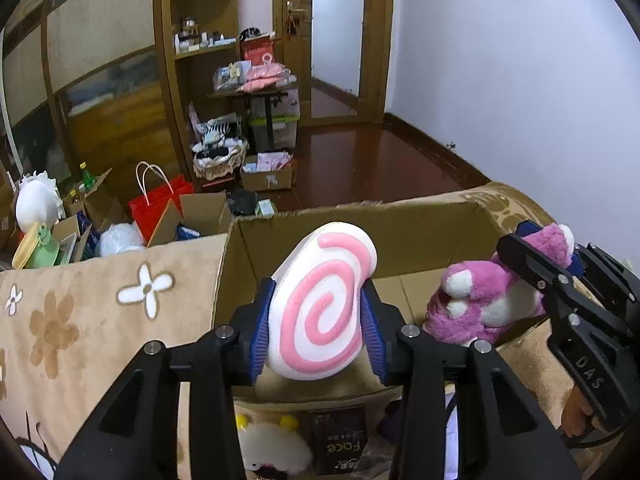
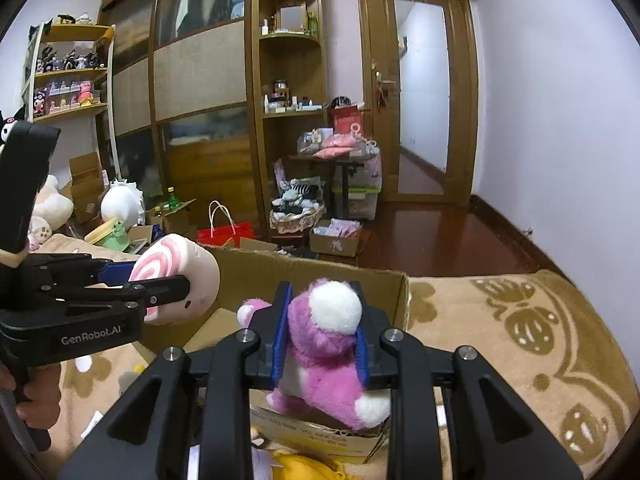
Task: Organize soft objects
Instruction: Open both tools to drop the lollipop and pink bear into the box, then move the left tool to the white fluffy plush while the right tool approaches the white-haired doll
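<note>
Gripping a white cushion with a pink spiral (image 1: 322, 304) between its blue pads, the left gripper (image 1: 318, 334) holds it above the open cardboard box (image 1: 400, 236), while at three o'clock in that view the right gripper (image 1: 540, 264) is clamped on a pink-and-white plush bear (image 1: 484, 300) over the same box. Only the right wrist view shows the cushion's side with a small stitched face, at nine o'clock, and the toy shelf (image 2: 68, 76) at ten o'clock.
</note>
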Available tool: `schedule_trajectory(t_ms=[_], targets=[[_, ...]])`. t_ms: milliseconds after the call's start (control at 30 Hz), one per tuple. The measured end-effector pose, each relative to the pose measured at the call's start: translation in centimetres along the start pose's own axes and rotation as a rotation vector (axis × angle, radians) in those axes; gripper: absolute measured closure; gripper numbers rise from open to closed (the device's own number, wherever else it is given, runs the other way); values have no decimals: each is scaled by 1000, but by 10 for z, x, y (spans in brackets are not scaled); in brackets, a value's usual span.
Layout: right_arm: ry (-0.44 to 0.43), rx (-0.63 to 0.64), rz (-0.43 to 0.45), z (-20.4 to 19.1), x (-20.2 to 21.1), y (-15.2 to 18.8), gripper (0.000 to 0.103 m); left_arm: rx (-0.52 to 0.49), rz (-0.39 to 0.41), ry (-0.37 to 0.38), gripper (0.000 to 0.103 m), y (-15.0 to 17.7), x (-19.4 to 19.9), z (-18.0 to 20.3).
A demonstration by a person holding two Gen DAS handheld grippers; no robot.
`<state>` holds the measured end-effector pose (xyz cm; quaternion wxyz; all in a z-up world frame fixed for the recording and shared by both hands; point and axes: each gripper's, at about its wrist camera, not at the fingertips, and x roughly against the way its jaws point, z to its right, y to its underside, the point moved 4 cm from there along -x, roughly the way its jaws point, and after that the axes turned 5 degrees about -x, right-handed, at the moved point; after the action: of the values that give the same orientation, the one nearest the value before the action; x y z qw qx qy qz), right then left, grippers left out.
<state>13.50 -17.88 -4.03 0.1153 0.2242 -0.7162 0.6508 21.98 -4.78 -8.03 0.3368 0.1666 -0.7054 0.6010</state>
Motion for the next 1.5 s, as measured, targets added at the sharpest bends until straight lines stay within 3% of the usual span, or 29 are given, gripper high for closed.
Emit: schedule_trajectory(t_ms=[200, 367, 433, 567, 733, 833, 900, 1500], targets=[[-34, -26, -15, 0, -3, 3, 74, -8, -37, -6, 56, 7, -6, -1], [-25, -5, -5, -4, 3, 2, 73, -29, -16, -44, 39, 6, 3, -3], [-27, -8, -5, -5, 8, 2, 61, -25, -12, -48, 33, 6, 7, -5], [-25, -11, -13, -6, 17, 1, 49, -29, -11, -62, 24, 9, 18, -8], [-20, -23, -1, -9, 35, -2, 22, -23, 3, -87, 10, 12, 38, -12], [-24, -30, 12, -11, 47, -4, 4, 5, 0, -74, 7, 16, 51, -15], [-16, -33, 30, -12, 57, -6, 0, 11, -14, -51, 7, 19, 57, -16], [-4, -40, 35, -23, 114, 4, 0, 43, -88, -110, 7, 52, 120, -35]])
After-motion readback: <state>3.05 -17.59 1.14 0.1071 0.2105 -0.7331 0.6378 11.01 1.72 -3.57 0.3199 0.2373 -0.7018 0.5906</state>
